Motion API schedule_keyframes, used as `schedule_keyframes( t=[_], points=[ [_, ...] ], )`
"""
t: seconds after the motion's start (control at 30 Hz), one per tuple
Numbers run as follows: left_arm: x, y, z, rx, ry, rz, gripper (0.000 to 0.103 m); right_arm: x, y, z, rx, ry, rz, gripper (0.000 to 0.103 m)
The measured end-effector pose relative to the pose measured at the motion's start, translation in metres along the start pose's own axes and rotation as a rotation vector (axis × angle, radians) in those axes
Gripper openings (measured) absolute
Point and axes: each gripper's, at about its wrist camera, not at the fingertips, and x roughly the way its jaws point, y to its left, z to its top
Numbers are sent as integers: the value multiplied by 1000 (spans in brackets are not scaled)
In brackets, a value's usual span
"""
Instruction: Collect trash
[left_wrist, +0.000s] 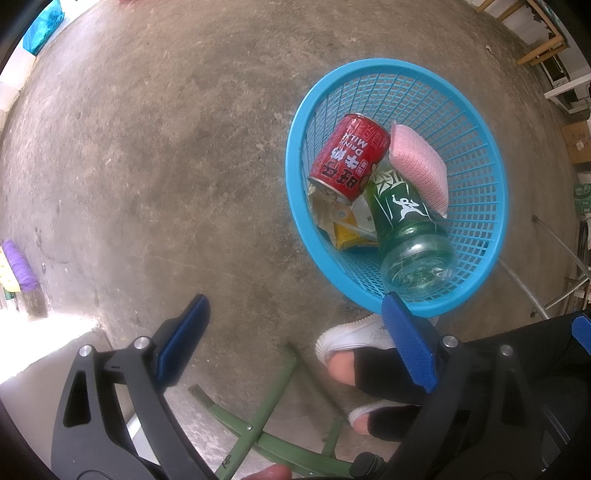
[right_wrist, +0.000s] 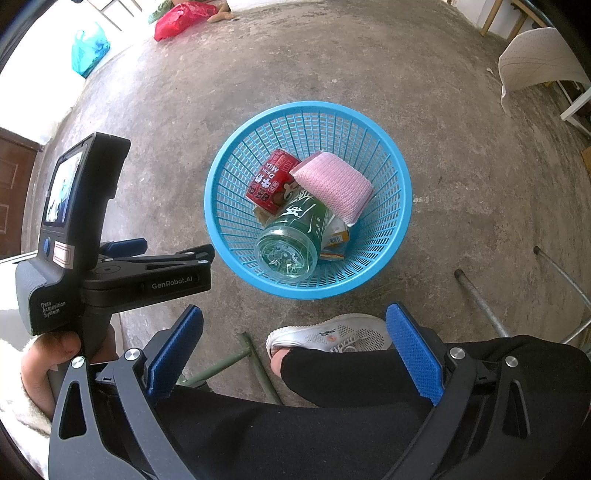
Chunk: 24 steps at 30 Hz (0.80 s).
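Note:
A blue mesh basket stands on the concrete floor. Inside lie a red milk can, a green plastic bottle, a pink sponge and a crumpled yellow wrapper. My left gripper is open and empty, hovering above the floor left of the basket. My right gripper is open and empty too, held above the person's leg just short of the basket. The left gripper's body shows at the left of the right wrist view.
A person's white shoe and black trouser leg sit just in front of the basket. A green metal frame lies below. Grey metal tubes are at the right. Red and teal bags lie far back.

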Motion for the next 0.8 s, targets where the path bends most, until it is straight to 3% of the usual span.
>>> schedule_keyframes(
  t=[0.8],
  points=[
    [0,0,1,0,1,0,90,0,-1,-1,-1,0,1,96]
  ],
)
